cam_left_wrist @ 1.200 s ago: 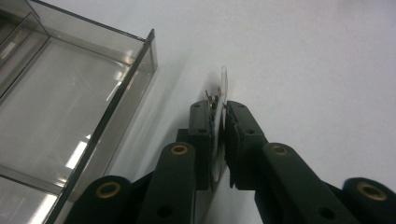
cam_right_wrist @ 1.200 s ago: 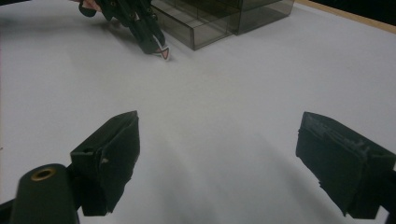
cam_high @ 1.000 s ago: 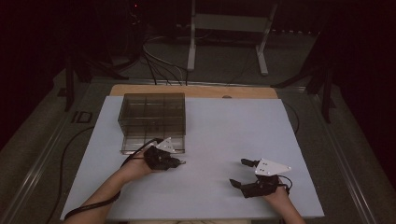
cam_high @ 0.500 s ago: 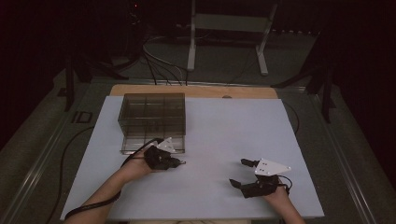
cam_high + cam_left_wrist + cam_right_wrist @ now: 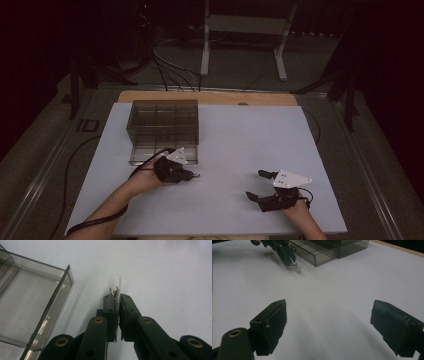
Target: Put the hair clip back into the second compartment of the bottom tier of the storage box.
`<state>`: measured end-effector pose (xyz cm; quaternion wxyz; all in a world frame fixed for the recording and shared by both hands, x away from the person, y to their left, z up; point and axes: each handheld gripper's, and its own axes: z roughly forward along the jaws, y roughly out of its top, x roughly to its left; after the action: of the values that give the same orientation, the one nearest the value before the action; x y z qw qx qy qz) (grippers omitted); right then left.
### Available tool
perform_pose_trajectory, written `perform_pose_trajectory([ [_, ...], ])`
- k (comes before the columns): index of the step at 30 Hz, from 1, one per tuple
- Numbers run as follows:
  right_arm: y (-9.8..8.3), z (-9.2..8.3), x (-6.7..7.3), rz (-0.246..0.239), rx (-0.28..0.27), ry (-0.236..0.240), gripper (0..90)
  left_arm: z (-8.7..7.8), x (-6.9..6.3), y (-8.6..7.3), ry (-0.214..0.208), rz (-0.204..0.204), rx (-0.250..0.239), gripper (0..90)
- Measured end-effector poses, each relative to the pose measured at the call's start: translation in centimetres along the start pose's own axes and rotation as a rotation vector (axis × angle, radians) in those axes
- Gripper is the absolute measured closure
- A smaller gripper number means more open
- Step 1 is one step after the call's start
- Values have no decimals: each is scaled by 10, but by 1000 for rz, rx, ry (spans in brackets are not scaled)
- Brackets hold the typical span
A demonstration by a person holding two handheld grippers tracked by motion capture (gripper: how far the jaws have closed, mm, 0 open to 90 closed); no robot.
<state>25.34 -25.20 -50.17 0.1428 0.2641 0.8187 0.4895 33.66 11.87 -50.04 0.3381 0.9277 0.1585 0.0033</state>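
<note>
A: We start with the worktop (image 5: 240, 150), a pale sheet over a wooden board whose far edge shows as a tan strip

B: Next down in size we have the smoky see-through box (image 5: 164, 131), split into compartments, standing on the left half of the worktop toward the far side. In the left gripper view (image 5: 30, 305) its near corner sits just left of our black jaws

A: Then the two hands. Our left hand (image 5: 145, 181) comes in from the bottom left and holds the left tongs (image 5: 192, 175) just in front of the box's near wall, tips pointing toward the middle of the worktop

B: Our right hand (image 5: 300, 210) rests near the bottom right edge with the right tongs (image 5: 259, 185), well apart from the left ones and from the box

A: How do the right tongs stand?

B: Wide apart in the right gripper view (image 5: 329, 322), nothing between the two pads, only bare worktop beyond them

A: And the left tongs (image 5: 117, 312) are pressed nearly together on a thin flat card (image 5: 119, 286), seen edge-on, with a small metal clip (image 5: 113, 292) at its top. Both poke out just past the tips, above the worktop beside the box

B: From the right gripper view the same card (image 5: 295, 265) shows as a small pale tag hanging from the left tongs (image 5: 289, 262), low over the worktop, just in front of the box (image 5: 324, 251); we cannot tell whether it touches the surface
</note>
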Motion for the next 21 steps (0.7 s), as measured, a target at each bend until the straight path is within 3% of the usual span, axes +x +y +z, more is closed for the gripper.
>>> perform_pose_trajectory([
  [14,0,1,0,0,1,1,136,-8,-6,8,-19,31,-3,838],
  [16,0,1,1,-1,1,0,135,-10,-7,10,-29,20,-19,838],
  [21,0,1,0,1,1,0,135,-17,-10,14,-17,42,-18,838],
])
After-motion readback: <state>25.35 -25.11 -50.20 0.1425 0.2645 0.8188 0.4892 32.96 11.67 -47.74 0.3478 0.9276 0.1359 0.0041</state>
